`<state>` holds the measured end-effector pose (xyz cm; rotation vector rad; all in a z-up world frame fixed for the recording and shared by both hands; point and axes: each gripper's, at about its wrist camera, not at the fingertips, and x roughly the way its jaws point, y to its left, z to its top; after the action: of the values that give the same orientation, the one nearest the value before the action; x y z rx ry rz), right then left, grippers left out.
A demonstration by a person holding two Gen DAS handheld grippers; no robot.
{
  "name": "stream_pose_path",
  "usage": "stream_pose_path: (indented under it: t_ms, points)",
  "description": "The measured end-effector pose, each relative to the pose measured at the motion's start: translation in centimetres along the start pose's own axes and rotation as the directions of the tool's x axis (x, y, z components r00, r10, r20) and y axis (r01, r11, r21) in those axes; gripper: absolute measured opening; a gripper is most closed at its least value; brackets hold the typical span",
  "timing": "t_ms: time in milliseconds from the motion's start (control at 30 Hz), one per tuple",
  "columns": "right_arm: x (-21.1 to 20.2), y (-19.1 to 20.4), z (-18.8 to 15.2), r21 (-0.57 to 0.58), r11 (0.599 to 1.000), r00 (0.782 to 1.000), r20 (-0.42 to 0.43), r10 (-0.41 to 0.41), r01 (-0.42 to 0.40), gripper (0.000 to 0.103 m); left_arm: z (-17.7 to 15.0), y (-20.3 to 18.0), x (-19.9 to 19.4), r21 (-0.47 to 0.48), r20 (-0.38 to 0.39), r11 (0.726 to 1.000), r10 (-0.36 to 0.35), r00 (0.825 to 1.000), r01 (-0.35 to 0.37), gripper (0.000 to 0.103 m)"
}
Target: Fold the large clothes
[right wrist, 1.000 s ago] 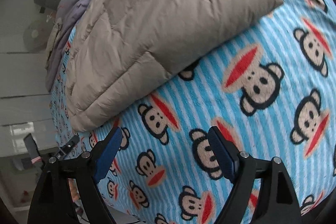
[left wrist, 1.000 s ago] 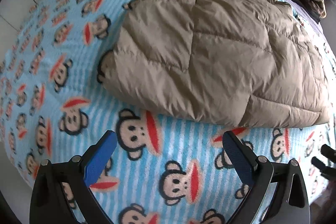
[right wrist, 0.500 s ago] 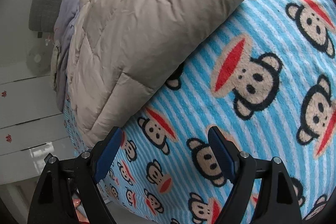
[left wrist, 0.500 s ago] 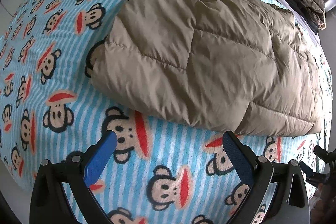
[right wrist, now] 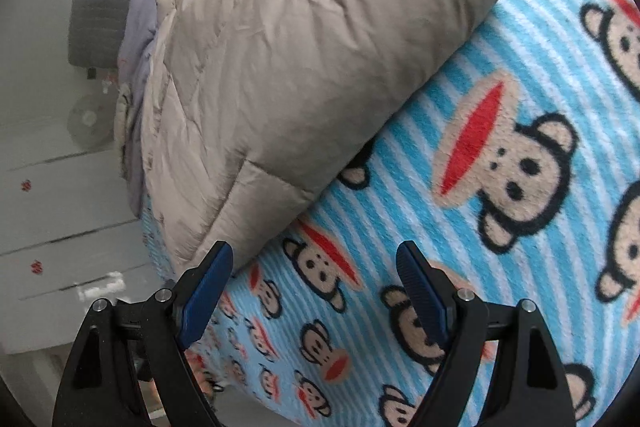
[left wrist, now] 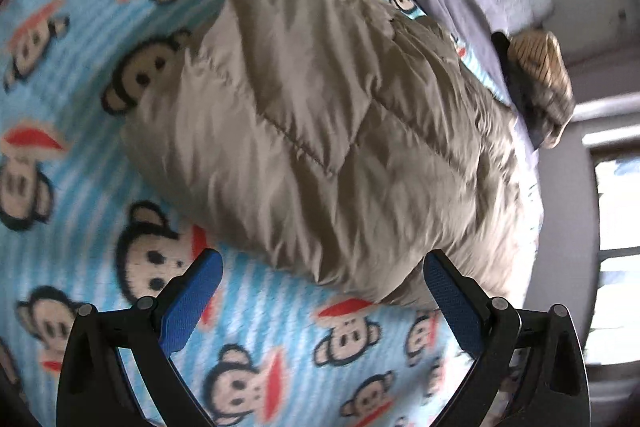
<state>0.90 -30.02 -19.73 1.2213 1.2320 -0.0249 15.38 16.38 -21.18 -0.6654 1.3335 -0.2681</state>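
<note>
Getting close to the coat

My left gripper [left wrist: 320, 287] and right gripper [right wrist: 314, 275] are spread wide, holding nothing. Both have dipped nearer the coat [left wrist: 320, 131], folded on the blanket [right wrist: 460, 227]. I think grabbing comes next.

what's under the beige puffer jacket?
The beige puffer jacket lies on the blue monkey-print blanket, which shows all around it. Whatever lies beneath its padded bulk is covered and cannot be seen.
</note>
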Motion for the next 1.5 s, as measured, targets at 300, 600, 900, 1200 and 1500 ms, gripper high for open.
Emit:
stream_pose_path:
  t_ms: [300, 600, 900, 1200, 1500]
  points:
    - [2.6, -1.2, 1.7, 0.066, 0.985, 0.987, 0.028, 0.156, -0.157, 0.086, 0.0, 2.7, 3.7, -0.098, 0.003, 0.987, -0.129, 0.992, 0.128, 0.101]
    - [6.4, 0.4, 3.8, 0.040, 0.941, 0.941, 0.057, 0.334, -0.337, 0.086, 2.5, 1.0, 5.5, -0.076, 0.094, 0.976, -0.195, 0.976, 0.203, 0.101]
    - [7.4, 1.7, 4.4, 0.113, 0.949, 0.954, 0.095, 0.284, -0.294, 0.059, 3.9, 0.0, 5.0, -0.065, 0.144, 0.985, -0.148, 0.978, 0.159, 0.027]
    - [3.9, 4.8, 2.2, -0.004, 0.960, 0.956, 0.083, 0.280, -0.281, 0.027, 1.6, -3.3, -1.8, 0.126, 0.160, 0.983, -0.157, 0.975, 0.137, 0.022]
    - [1.0, 1.6, -5.7, 0.014, 0.966, 0.966, -0.006, 0.257, -0.257, 0.027, -6.1, 0.8, -6.3, 0.110, 0.034, 0.986, -0.133, 0.991, 0.128, 0.022]
